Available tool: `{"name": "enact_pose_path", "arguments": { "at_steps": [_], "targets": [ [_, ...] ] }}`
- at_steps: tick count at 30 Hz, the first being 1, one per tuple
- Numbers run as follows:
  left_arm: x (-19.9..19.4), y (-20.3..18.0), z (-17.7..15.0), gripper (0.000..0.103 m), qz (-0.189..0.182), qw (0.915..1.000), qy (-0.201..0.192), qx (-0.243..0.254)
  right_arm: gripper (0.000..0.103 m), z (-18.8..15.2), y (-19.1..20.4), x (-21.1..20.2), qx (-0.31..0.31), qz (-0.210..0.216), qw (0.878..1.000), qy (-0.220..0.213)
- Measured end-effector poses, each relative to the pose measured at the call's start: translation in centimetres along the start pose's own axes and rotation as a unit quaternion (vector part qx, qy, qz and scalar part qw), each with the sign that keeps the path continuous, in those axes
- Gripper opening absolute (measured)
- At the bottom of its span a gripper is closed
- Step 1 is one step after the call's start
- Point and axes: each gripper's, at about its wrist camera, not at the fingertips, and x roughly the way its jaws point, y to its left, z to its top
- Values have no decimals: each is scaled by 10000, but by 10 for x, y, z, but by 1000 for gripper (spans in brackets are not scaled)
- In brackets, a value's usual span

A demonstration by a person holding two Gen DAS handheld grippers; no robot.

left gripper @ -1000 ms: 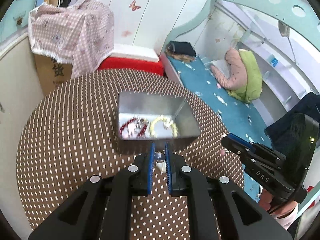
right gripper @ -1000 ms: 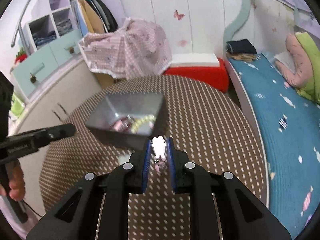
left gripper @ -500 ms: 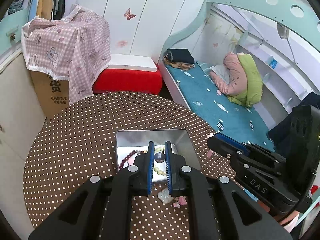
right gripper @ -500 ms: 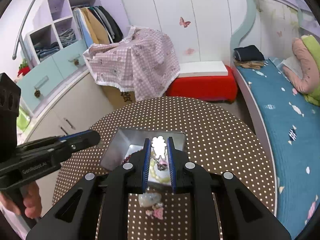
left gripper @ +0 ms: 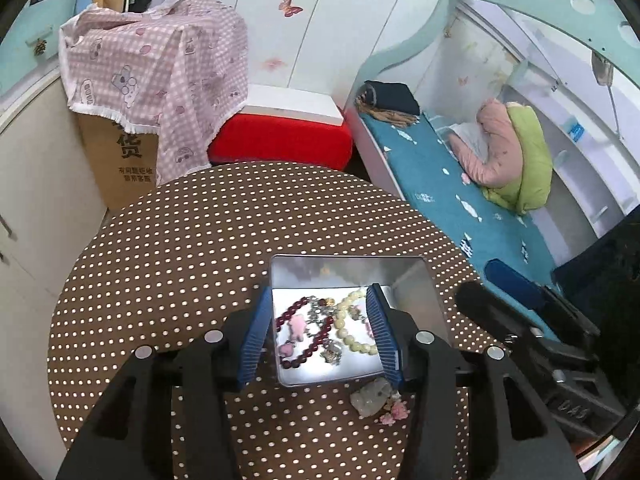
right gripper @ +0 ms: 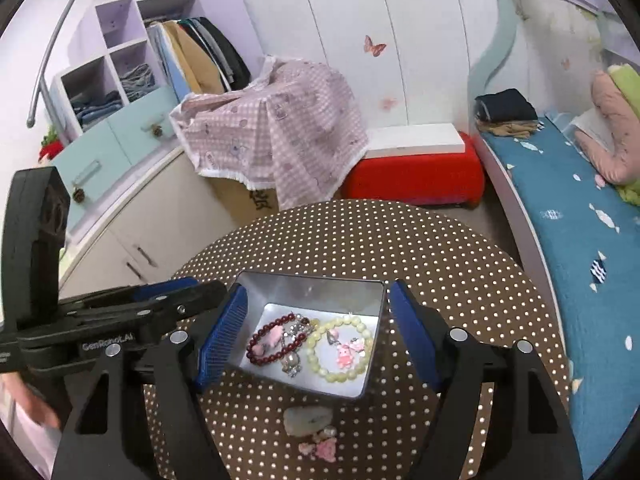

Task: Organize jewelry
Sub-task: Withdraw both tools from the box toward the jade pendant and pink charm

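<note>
Jewelry — a dark red bead bracelet [left gripper: 304, 330] and a pale bead bracelet [left gripper: 352, 326] — lies inside the metal tin [left gripper: 348, 276] on the dotted counter [left gripper: 180, 248], seen between the left gripper [left gripper: 320, 334]'s wide-spread, empty fingers. From the right wrist, the right gripper [right gripper: 316, 334] likewise stands wide apart and empty over the tin [right gripper: 312, 286], a pale stone [right gripper: 308, 420] and pink charm [right gripper: 324, 448] just outside its near wall.

I see a round table [right gripper: 400, 248] covered in brown cloth with white dots. Behind it stands a red bench [right gripper: 416, 178] with a white top, against white wall panels [right gripper: 360, 20] bearing butterfly stickers. To the left, a pink checked cloth [right gripper: 280, 120] drapes over a cardboard box [left gripper: 116, 160]. Further left are cream cabinets [right gripper: 152, 216] and open shelving [right gripper: 116, 72] holding folded clothes. To the right runs a bed [right gripper: 568, 216] with a blue sheet, lit evenly by daylight.
</note>
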Motion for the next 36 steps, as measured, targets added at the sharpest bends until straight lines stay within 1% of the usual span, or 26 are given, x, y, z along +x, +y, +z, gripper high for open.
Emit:
{"name": "enact_pose_path", "arguments": {
  "at_steps": [3,5,8,10,17,20,26,36],
  "targets": [
    [0,3,-3,47,90,10000,21,2,71,-3,-3,-3,83,58,9999,61],
    [2,4,-5,47,200,9998,48,17,71,-4,-3,-5,119,183,9997,112],
    [3,5,-9,47,278,9996,103,-5,71,-7,0,-10,36,39,9999,89],
    [2,5,-12,47,271,9996,108,-10,71,-9,2,-12,39,86,9999,107],
    [-6,3,-20,47,403,9992,82,14,71,-13,7,-20,-29,-33,9999,122],
    [-10,0,-27,47,385,9992,107,35,71,-18,8,-23,-25,-104,9999,132],
    [-17,-3,-41,47,418,9990,173,18,71,-30,9,-31,40,-111,9997,225],
    [-39,-10,-70,47,499,9985,222,84,71,-62,12,-50,12,-397,9986,338]
  ]
}}
